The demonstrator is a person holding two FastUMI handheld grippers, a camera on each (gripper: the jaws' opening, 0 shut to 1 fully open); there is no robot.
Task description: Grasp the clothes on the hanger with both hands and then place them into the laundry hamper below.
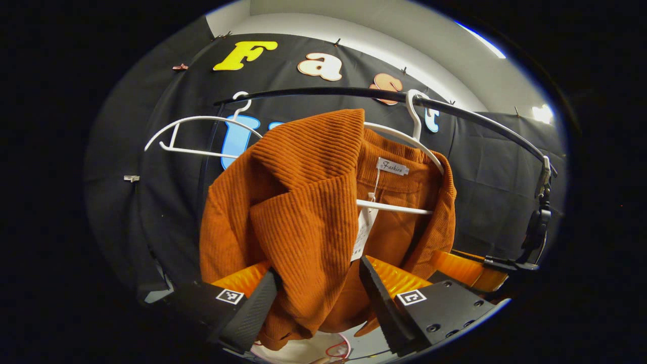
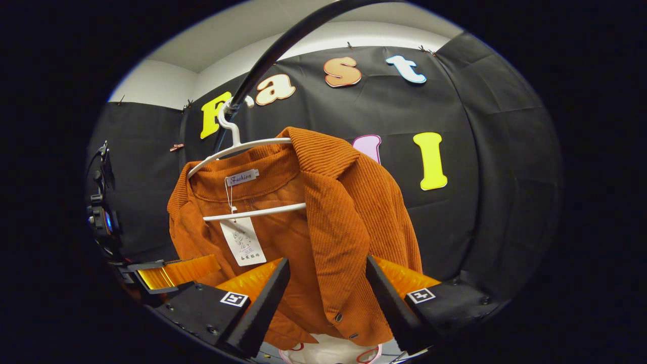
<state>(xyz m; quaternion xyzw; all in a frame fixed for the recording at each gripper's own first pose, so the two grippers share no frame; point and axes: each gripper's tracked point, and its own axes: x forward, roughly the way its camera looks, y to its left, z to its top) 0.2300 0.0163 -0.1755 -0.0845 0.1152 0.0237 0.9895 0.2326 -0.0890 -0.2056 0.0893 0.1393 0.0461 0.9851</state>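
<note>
An orange corduroy jacket (image 1: 303, 212) hangs on a white hanger (image 1: 399, 136) from a black curved rail (image 1: 328, 92). My left gripper (image 1: 318, 270) is open, and the jacket's front panel hangs down between its black fingers. In the right gripper view the same jacket (image 2: 343, 222) hangs from its hanger (image 2: 237, 146). My right gripper (image 2: 327, 263) is open around the buttoned front panel. Below the jacket's hem a white hamper edge with red trim (image 1: 333, 350) (image 2: 328, 351) peeks out. Each gripper sees the other at its side (image 1: 470, 268) (image 2: 172, 273).
An empty white hanger (image 1: 202, 136) hangs on the rail to the left of the jacket. A paper tag (image 2: 242, 242) dangles inside the jacket's collar. The black cloth wall stands close behind the rail.
</note>
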